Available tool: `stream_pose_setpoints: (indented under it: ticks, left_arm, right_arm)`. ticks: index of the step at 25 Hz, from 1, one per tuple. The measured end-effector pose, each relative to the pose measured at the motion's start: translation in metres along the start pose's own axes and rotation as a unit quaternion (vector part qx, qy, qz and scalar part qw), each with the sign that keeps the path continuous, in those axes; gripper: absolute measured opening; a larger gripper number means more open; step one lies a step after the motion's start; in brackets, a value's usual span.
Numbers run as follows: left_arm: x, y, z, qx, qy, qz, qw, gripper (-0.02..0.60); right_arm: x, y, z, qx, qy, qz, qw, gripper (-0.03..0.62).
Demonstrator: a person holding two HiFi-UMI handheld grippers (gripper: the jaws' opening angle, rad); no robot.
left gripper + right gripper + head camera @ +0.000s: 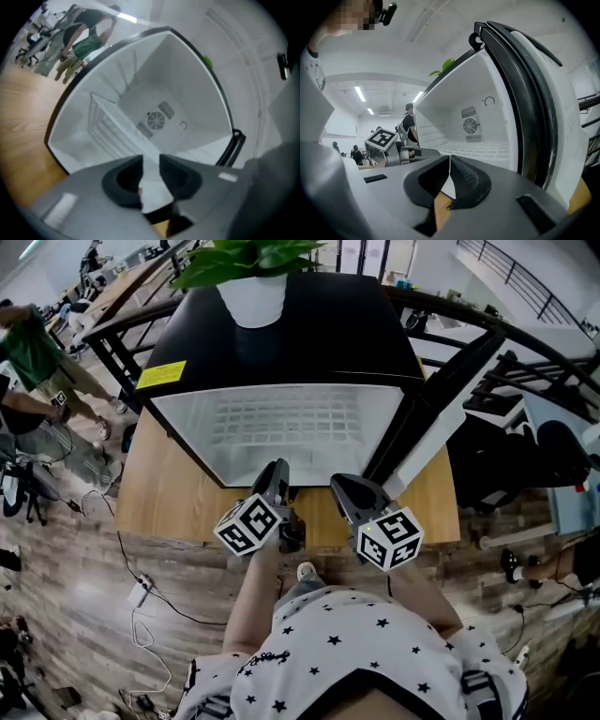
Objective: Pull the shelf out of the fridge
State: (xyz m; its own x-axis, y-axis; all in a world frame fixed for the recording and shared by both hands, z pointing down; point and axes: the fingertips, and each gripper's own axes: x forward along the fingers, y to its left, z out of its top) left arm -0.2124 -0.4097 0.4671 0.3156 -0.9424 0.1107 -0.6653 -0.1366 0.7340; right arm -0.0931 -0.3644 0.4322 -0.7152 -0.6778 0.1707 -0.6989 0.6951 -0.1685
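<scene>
A black mini fridge (309,334) stands on the wooden table (159,493) with its door (441,418) swung open to the right. The white wire shelf (291,423) lies inside the white interior. My left gripper (277,470) sits at the front edge of the opening. In the left gripper view the jaws (151,161) stand apart, and the shelf (112,129) runs its front edge toward the gap; no pad visibly presses on it. My right gripper (352,486) hovers near the door's inner side, its tips (450,158) meeting with nothing between them. The shelf (483,147) and door (534,93) also show in the right gripper view.
A white pot with a green plant (253,296) stands on the fridge top. People (28,352) are at the far left by desks. Black railings (525,352) run at the right. Cables and a power strip (139,592) lie on the wood floor at the left.
</scene>
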Motion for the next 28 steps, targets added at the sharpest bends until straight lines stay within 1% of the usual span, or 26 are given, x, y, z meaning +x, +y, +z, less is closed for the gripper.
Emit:
stream_pose_setpoints:
  ticks: [3,6,13,19,23,26,28]
  left_arm:
    - [0.011,0.005,-0.001,-0.040,-0.003,-0.012,0.9991,0.143]
    - [0.022,0.007,-0.003,-0.089,-0.008,-0.026,0.9956,0.167]
    - [0.050,0.017,0.004,-0.157,-0.023,-0.046,0.9863,0.193]
    - [0.072,0.020,0.017,-0.199,-0.039,-0.062,0.9772,0.193]
    - [0.087,0.019,0.022,-0.228,-0.044,-0.076,0.9697,0.191]
    - [0.097,0.020,0.025,-0.243,-0.049,-0.077,0.9658,0.187]
    - [0.103,0.021,0.026,-0.248,-0.054,-0.076,0.9642,0.162]
  right_arm:
    - [0.002,-0.005,0.000,0.000,0.001,-0.013,1.000,0.021]
    - [0.003,-0.010,0.001,0.000,0.001,-0.025,1.000,0.021]
    - [0.007,-0.022,-0.001,0.003,0.002,-0.045,0.999,0.021]
    - [0.010,-0.028,-0.004,0.010,0.001,-0.056,0.998,0.021]
    - [0.011,-0.031,-0.006,0.012,0.001,-0.061,0.998,0.021]
    - [0.011,-0.034,-0.005,0.014,0.000,-0.065,0.998,0.021]
    - [0.011,-0.037,-0.004,0.014,-0.002,-0.068,0.998,0.021]
